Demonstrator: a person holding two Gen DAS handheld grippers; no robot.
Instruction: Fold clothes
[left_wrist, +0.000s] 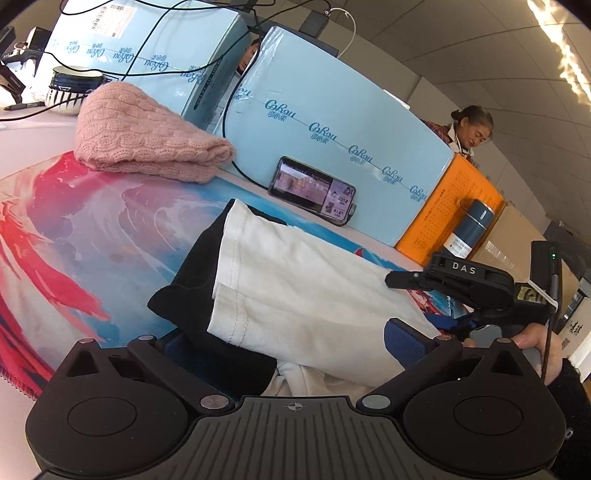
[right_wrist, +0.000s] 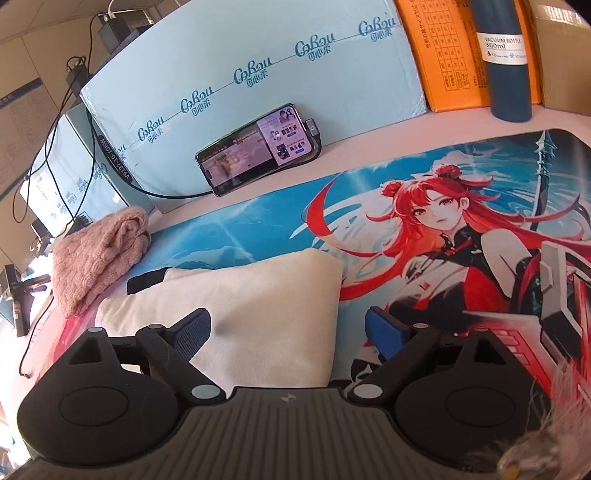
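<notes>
Desk mat (right_wrist: 258, 221), printed, covering the table; on it lies our white and black garment (left_wrist: 295, 291), already partly folded into a soft bundle. Pink knit sweater (left_wrist: 147, 129), folded, rests at the mat's far edge, apart from the garment. Left gripper (left_wrist: 288, 343): fingers spread, straddling the near end of the bundle, nothing clamped. Right gripper (right_wrist: 288, 328): fingers apart over the garment's right edge, left finger (right_wrist: 192, 328) pressing cloth. We judge the fabric light, limp and unbreakable, best pinched at hemmed edges or corners.
</notes>
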